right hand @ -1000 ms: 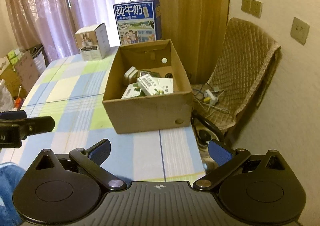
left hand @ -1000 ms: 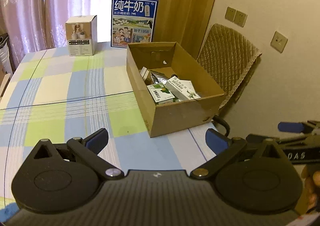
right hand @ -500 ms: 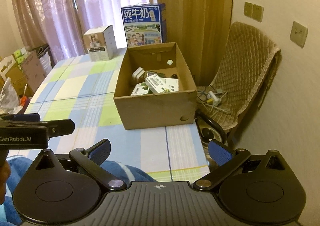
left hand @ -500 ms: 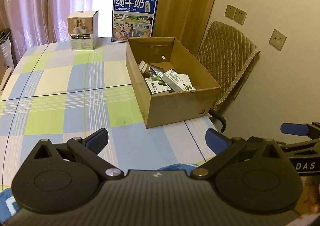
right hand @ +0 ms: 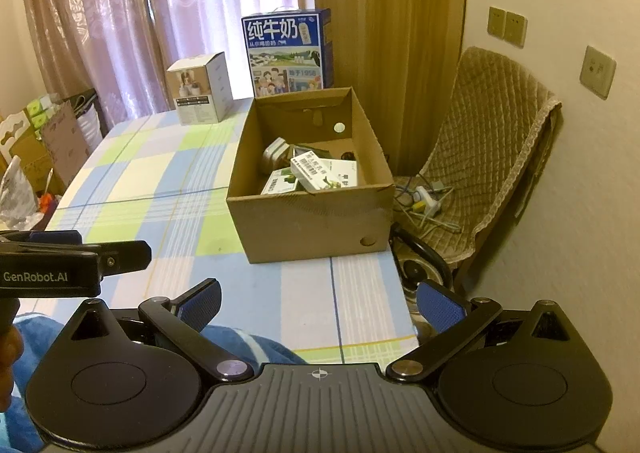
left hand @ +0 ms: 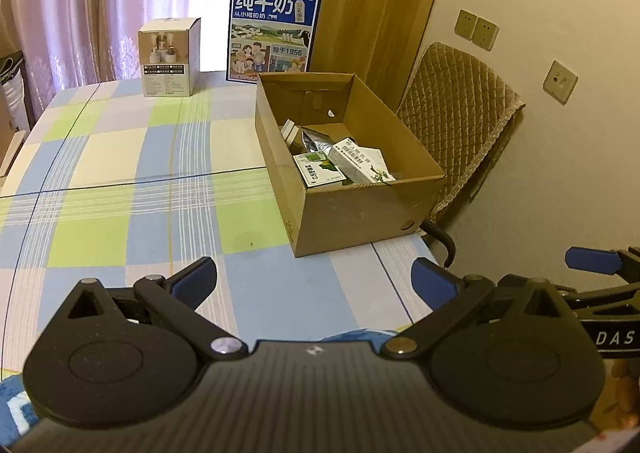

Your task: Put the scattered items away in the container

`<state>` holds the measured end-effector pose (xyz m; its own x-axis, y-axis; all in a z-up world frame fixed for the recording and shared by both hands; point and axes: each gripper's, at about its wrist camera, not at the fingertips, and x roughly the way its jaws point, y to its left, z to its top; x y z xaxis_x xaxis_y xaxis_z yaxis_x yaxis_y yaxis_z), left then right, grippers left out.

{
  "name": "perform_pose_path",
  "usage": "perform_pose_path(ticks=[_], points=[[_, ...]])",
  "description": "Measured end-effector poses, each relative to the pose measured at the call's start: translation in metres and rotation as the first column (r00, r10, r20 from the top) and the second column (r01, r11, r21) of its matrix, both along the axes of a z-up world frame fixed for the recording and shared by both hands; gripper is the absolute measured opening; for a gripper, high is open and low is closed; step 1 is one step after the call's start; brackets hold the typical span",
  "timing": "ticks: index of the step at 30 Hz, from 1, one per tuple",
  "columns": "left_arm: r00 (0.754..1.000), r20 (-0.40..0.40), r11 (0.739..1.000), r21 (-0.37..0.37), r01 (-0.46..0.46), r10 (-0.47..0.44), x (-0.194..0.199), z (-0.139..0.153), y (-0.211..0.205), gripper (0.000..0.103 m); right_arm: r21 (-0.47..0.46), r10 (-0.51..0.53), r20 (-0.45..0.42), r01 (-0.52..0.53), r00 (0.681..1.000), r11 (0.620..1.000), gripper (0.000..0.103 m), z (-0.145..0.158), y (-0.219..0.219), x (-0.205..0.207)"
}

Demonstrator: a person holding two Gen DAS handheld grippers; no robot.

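An open cardboard box (left hand: 360, 209) (right hand: 316, 221) stands at the right side of the checked table. Inside lie white-and-green cartons (left hand: 356, 163) (right hand: 320, 173), a silver pouch (left hand: 316, 143) and a grey roll (right hand: 276, 151). My left gripper (left hand: 314, 281) hovers open and empty over the table's near edge, well short of the box. My right gripper (right hand: 318, 303) is open too, holding nothing, at the near right corner of the table. Each gripper shows from the side in the other's view.
A blue milk carton case (left hand: 274, 39) and a small white box (left hand: 170, 57) stand at the table's far end. A quilted chair (right hand: 492, 149) with cables on its seat sits right of the table. Blue cloth (right hand: 248, 341) lies below the grippers.
Both grippers have pulled back and risen from the box, which now looks smaller and farther off. Both stay open, and the box contents have not moved.
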<state>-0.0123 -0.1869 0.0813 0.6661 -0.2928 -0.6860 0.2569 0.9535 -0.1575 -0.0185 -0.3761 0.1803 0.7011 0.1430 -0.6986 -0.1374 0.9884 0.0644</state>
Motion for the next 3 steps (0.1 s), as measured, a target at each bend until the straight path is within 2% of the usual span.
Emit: perform_pose_path(ticks=[3], points=[[1.000, 0.010, 1.000, 0.014, -0.013, 0.012, 0.0002, -0.0009, 0.0011, 0.102, -0.001, 0.002, -0.003, -0.003, 1.000, 1.000, 0.101, -0.0016, 0.0013, 0.0007]])
